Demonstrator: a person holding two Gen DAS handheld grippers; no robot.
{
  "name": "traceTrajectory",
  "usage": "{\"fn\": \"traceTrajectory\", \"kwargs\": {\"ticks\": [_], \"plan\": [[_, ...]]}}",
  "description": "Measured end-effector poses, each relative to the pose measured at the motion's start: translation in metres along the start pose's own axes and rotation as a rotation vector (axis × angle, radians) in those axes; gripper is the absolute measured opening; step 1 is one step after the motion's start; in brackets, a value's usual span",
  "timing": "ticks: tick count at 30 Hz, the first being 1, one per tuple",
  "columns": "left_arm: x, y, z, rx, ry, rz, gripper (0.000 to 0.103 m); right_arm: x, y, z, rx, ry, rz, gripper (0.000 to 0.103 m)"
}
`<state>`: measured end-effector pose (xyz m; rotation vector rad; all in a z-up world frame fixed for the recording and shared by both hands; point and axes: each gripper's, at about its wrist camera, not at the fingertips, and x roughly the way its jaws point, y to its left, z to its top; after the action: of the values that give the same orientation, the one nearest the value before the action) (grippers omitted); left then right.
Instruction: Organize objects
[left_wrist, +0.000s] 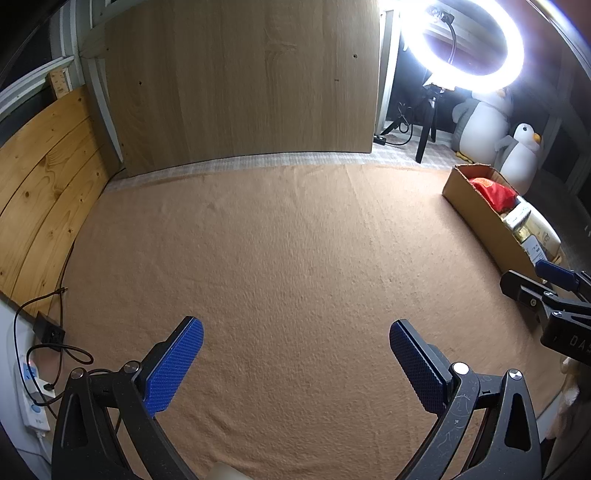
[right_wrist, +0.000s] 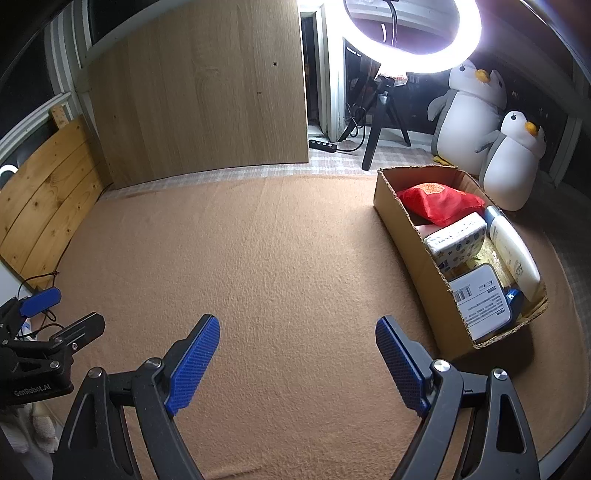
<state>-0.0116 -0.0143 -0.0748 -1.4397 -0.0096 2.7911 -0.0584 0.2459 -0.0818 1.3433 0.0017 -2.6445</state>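
**Box of things lies to the right, nearer the right tongs**

The cardboard box (right_wrist: 417, 236) is set on the orange blanket (right_wrist: 258, 240), ahead and to the right of the right gripper (right_wrist: 297, 363). Its long side runs away from the tongs, from near to far, and its near corner is just beside the right finger. From the left gripper (left_wrist: 295, 365) the same box (left_wrist: 476, 218) is seen well apart, far over on the right. So the right hand is judged to be the nearer one for any reach into the box.

Both pairs of tongs are held wide apart, and nothing is caught between them. Only bare blanket is seen between the blue pads (right_wrist: 195, 362).

The box is made of thin brown card with a rough torn rim. It is packed full. A soft, puffy red bag (right_wrist: 439, 201) is laid at the far end. A white box with small blue marks (right_wrist: 458, 238) is tucked beside it. A smooth cream bottle (right_wrist: 513, 254) is laid along the right wall, with its long side along the box. A flat white pack with a printed label (right_wrist: 480, 301) is stood at the near end. A small blue thing next to it cannot be made out well.

The blanket looks fuzzy and a little wrinkled. No loose thing is seen left on it, so the sorting may be nearly done.
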Motion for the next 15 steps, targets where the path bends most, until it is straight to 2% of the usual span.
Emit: {"fn": "traceTrajectory", "kwargs": {"ticks": [15], "plan": [[0.013,0.0,-0.002,-0.005,0.022,-0.002,0.102,0.011,-0.001,-0.003,0.017,0.03,0.01,0.084]]}}
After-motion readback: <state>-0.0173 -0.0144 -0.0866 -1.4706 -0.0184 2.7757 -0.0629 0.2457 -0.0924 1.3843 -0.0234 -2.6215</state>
